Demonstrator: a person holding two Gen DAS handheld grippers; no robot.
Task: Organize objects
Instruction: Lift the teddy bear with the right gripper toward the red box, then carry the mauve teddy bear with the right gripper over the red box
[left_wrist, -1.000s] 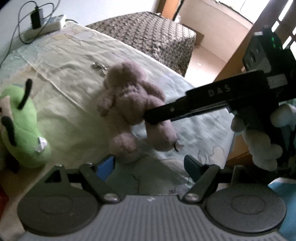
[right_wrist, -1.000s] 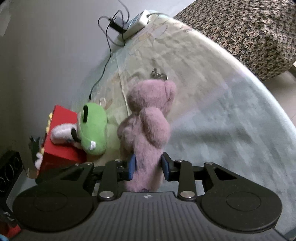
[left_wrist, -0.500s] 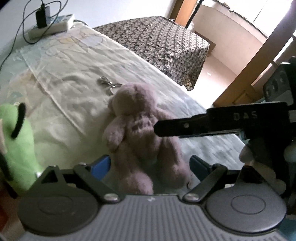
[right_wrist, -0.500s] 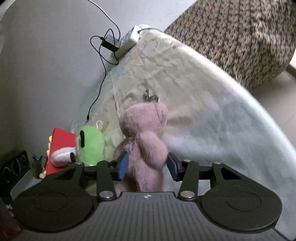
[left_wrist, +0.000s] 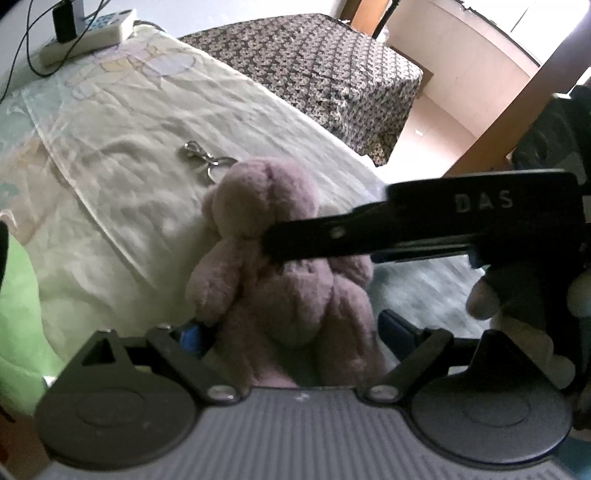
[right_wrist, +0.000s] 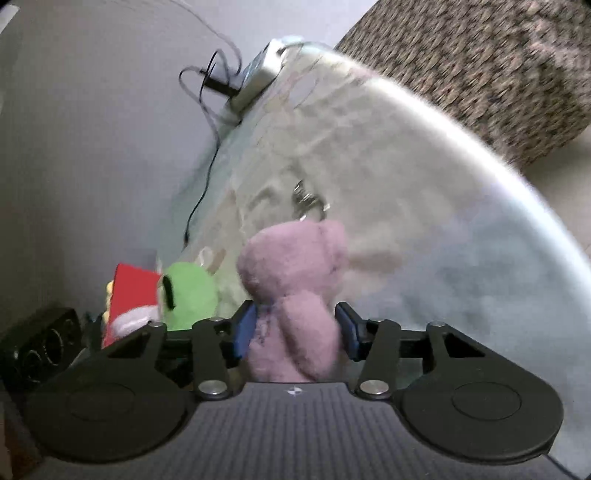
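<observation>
Between the spread fingers of both grippers sits the bear (left_wrist: 284, 280), a pink plush upright on the pale cloth (left_wrist: 122, 192) with a metal clasp (left_wrist: 202, 159) lying behind its head. From the left wrist view, the left gripper (left_wrist: 291, 332) has its blue pads well apart on either side of the bear's legs, neither clearly pressing in. The right gripper (right_wrist: 295, 328) reaches in level from the right side, a gloved hand (left_wrist: 517, 314) wrapped round its handle. From the right wrist view its pads stand apart around the bear's body, close to the fur but not squeezing it. Beside the bear lies a green plush (right_wrist: 190, 295) against a red box (right_wrist: 131, 295).
</observation>
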